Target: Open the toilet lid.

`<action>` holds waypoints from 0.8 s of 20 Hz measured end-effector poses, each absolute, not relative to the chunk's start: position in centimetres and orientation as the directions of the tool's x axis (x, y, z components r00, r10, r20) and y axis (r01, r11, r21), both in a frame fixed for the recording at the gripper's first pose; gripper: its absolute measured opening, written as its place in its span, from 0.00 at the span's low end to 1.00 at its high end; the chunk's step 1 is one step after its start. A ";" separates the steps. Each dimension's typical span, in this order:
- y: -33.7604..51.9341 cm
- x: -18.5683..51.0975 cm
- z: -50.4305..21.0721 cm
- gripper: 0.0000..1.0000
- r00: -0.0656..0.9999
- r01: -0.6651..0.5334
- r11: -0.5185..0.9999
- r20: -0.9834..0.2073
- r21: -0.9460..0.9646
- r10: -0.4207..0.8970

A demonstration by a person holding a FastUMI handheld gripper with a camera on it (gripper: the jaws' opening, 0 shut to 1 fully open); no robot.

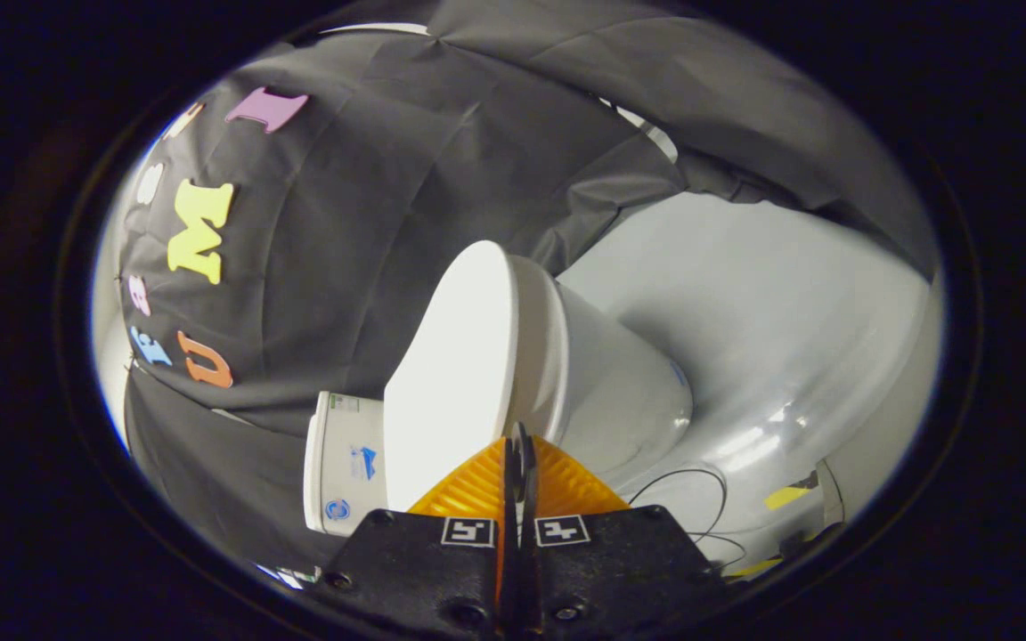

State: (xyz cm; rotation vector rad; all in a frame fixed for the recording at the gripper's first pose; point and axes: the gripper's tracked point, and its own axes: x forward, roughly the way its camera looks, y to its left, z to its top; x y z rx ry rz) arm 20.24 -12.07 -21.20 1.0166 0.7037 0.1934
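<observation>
Hand-held two-finger gripper (520, 436): fingers pressed flat against each other, no gap between them, nothing clamped. Fingertips level with the front edge of the lid, where lid and bowl meet; contact with that edge not determinable. Two square black-and-white marker tags (515, 531) on the dark gripper body, one behind each finger.

Smooth white oval plastic toilet lid (451, 374): closed, lying flat against the seat rim, just ahead of the fingertips and running away beyond them. Whole scene rolled sideways in the gripper view, the lid's broad face turned toward the cloth wall.

White glossy ceramic toilet bowl (620, 392): directly against the lid, on the far side from the cloth wall, narrowing toward the floor.

White rectangular ceramic cistern (344, 463): at the hinge end of the lid, blue stickers on its face, print too small to make out.

Pale grey glossy floor (789, 338): beyond the bowl, bright reflections on it.

Thin black looped cable (700, 485): on the floor beside the bowl's base.

Short yellow tape strips (785, 497): on the floor near the cable.

Creased black cloth booth wall (370, 196): behind lid and cistern.
</observation>
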 end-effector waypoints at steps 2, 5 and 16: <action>-12.0 19.9 -20.3 0.04 0.768 0.164 0.554 -0.458 0.816 0.447; -11.6 19.8 -18.7 0.04 0.777 0.164 0.579 -0.466 0.798 0.422; -10.1 18.9 -13.9 0.04 0.807 0.136 0.710 -0.493 0.691 0.325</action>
